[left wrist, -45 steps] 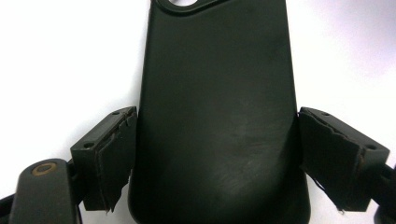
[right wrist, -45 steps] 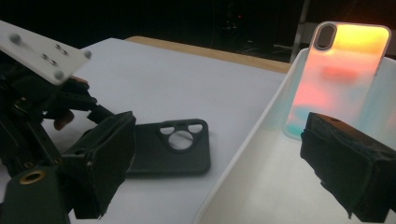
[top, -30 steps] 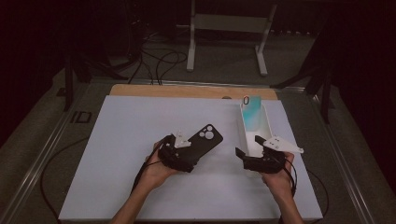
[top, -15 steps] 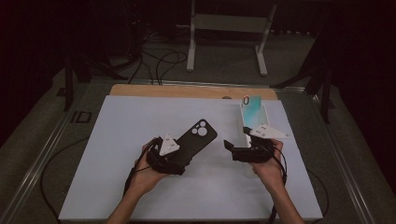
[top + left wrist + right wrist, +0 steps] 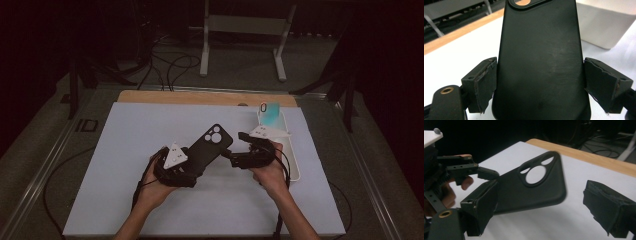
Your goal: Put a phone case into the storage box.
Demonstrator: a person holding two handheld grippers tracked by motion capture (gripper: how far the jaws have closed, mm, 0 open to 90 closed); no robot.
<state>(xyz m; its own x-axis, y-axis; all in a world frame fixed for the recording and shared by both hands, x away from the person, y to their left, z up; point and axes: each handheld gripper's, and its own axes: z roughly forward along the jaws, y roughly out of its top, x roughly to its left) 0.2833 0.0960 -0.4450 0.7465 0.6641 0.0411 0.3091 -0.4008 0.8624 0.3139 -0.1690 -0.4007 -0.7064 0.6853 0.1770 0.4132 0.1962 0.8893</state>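
The left claw pinches the black phone case across its width near the lower end, pads flat against both long edges in the left gripper view, and holds it lifted off the white bench with the camera cut-out pointing away from the person. The right claw is spread wide beside the case's free side; in the right gripper view the case sits between its pads without either one pressing on it. To do this well, I would keep the left grip steady and level, bring the right claw in square to the case's edge, and close only once both pads face flat rubber, not the cut-out, where the rim is thin and could buckle. Farther off, the white tray holds a teal phone standing at its far end
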